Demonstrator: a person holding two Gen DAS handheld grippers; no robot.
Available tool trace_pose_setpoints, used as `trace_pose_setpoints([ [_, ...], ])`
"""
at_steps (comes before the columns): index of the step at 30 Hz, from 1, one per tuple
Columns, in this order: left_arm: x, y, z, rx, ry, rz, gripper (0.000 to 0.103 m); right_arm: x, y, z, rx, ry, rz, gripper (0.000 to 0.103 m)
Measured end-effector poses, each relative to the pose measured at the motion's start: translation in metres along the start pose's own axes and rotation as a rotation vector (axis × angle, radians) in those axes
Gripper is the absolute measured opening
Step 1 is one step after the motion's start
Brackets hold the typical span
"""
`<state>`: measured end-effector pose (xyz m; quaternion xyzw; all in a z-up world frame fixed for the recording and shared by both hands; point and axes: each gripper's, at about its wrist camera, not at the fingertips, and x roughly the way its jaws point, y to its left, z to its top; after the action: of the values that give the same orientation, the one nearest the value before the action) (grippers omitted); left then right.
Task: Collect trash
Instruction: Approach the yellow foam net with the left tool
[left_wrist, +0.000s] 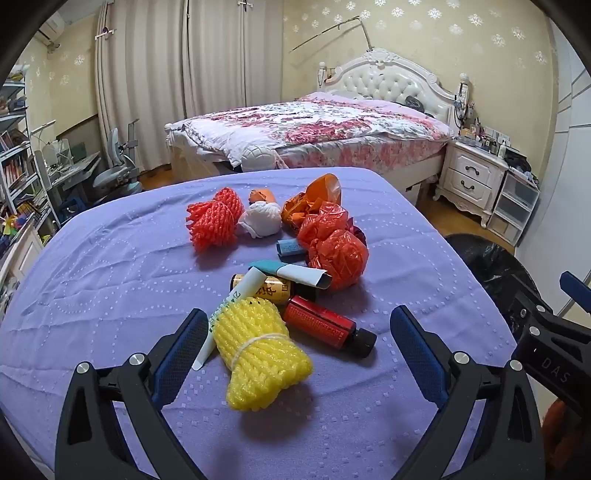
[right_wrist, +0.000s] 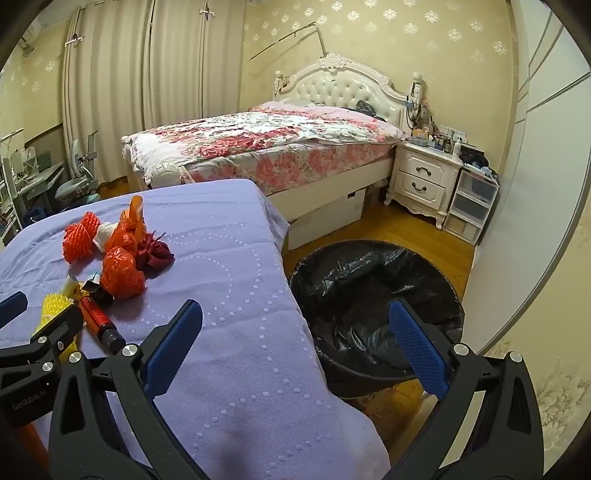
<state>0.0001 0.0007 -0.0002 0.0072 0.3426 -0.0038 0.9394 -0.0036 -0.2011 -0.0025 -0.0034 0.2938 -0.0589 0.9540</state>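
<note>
Trash lies on a table with a purple cloth (left_wrist: 110, 266). Nearest is a yellow foam net (left_wrist: 258, 354), between the fingers of my open left gripper (left_wrist: 299, 339) and just ahead of them. Beside it lie a red bottle with a black cap (left_wrist: 325, 326), a paper tube (left_wrist: 236, 295), a red foam net (left_wrist: 212, 219), a white wad (left_wrist: 260, 219) and orange plastic bags (left_wrist: 332, 247). My right gripper (right_wrist: 295, 339) is open and empty, over the table's right edge beside a bin with a black liner (right_wrist: 369, 291). The pile shows at left in the right wrist view (right_wrist: 118, 266).
A bed with a floral cover (right_wrist: 277, 147) stands behind the table. A white nightstand (right_wrist: 421, 181) and plastic drawers (right_wrist: 472, 206) stand at its right. A desk and chair (left_wrist: 114, 173) are at far left. The floor is wood (right_wrist: 406, 236).
</note>
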Motion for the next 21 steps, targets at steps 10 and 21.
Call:
trace_pose_setpoints([
  [10,0.0001,0.002,-0.0007,-0.001,-0.002,0.0,0.096,-0.0029,-0.0009,0.001,0.001,-0.005,0.0,0.099],
  [21,0.0038,0.0023,-0.0066,0.002,0.0,0.001,0.096,-0.0001,-0.0015,0.0009,0.009,0.008,0.007,0.099],
])
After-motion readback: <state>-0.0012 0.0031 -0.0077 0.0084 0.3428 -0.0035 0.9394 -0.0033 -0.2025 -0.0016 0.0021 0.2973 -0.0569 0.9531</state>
